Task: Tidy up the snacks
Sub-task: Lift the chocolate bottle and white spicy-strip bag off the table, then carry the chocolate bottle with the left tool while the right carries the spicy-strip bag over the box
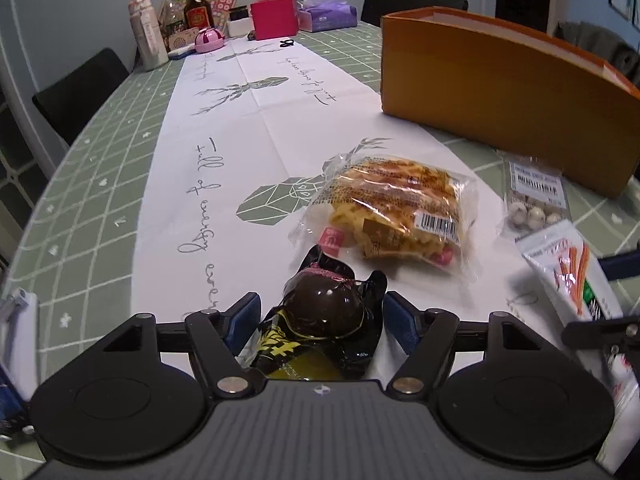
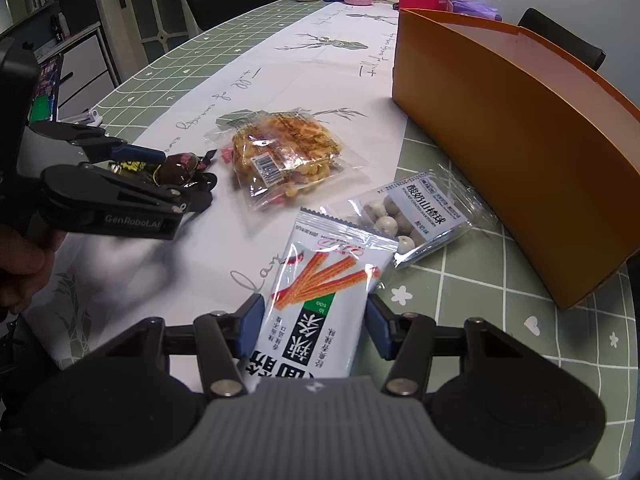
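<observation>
I see four snack packs spread loose on the white runner point(image 2: 320, 80) in front of an orange box point(image 2: 520, 120), which I judge is where they're meant to go; it stands open-topped, ahead and to the right of both grippers, well apart from my left one. Nothing is visible inside it from these angles.

Left gripper point(image 1: 320, 320): it points down at the table w/ a dark, glossy chocolate pack point(image 1: 324, 312) lying between its fingers. The blue pads sit either side of the pack's rounded dome. The right pad point(image 1: 400, 320) shows a sliver of white cloth between it and the wrapper; the left pad looks just beside the foil, not pressing. So I read the fingers as fairly wide, straddling the pack, no grip on it. From the right wrist view the same gripper point(image 2: 176, 180) brackets the pack low on the table.

Right gripper point(image 2: 312, 320): its fingers are narrower, closed against both long edges of a white spicy-stick pack point(image 2: 320, 292), which runs forward from between the pads and looks gripped. Its far end reaches toward a clear pack of white coated balls point(image 2: 408, 216), just ahead and slightly right of the fingertips, overlapping or touching it; I can't tell which.

A clear waffle pack point(image 1: 396, 208) lies just ahead of the left fingertips, between both grippers and the box.
</observation>
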Available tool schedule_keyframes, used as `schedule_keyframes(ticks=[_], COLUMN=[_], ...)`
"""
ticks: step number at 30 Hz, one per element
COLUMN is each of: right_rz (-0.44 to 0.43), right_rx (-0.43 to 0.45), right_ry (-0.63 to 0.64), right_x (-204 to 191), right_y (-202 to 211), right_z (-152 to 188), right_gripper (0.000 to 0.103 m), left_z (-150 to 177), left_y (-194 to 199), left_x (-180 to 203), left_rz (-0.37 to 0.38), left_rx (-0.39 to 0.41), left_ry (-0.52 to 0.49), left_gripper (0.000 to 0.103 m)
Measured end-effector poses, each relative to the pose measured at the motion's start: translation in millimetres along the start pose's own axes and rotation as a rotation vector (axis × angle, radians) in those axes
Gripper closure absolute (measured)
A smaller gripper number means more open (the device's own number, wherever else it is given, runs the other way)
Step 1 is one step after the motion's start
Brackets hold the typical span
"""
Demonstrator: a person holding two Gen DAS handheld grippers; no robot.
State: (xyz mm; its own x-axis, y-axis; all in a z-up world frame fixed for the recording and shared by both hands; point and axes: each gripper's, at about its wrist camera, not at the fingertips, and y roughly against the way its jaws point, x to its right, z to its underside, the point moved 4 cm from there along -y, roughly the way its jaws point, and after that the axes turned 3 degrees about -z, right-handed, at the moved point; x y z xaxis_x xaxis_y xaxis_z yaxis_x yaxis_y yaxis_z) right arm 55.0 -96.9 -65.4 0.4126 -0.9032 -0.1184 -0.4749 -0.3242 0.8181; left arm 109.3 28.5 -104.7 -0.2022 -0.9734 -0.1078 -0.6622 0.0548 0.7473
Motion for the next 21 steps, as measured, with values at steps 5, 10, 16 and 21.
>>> schedule_keyframes(ticks=[5,10,16,21], right_rz=[-0.003,-0.003,-0.019,-0.109], right_rx=[-0.002,0.004,0.011,0.041], right_ry=[-0.007,-0.022,-0.027,-0.066], right_x=[0.6,3.7,5.3,7.8], right_y=[-1.0,0.0,3.6,24.5], right_z=[0.4,-0.1,0.1,-9.8], right_gripper=[0.049,0.049,0.049,0.050], left_z=[-4.7,-3.9,-1.2,-11.9], left_y=[-4.3,-0.3,13.5,35.0], left_x=[-3.8,-1.8,-0.7,4.5], left_rz=[0.031,0.059,0.080,0.111], left_rx=[0.016,-0.016,-0.041,-0.011], left_ry=[0.034,0.012,0.012,-0.024], left_gripper=[0.039,0.045,0.045,0.045])
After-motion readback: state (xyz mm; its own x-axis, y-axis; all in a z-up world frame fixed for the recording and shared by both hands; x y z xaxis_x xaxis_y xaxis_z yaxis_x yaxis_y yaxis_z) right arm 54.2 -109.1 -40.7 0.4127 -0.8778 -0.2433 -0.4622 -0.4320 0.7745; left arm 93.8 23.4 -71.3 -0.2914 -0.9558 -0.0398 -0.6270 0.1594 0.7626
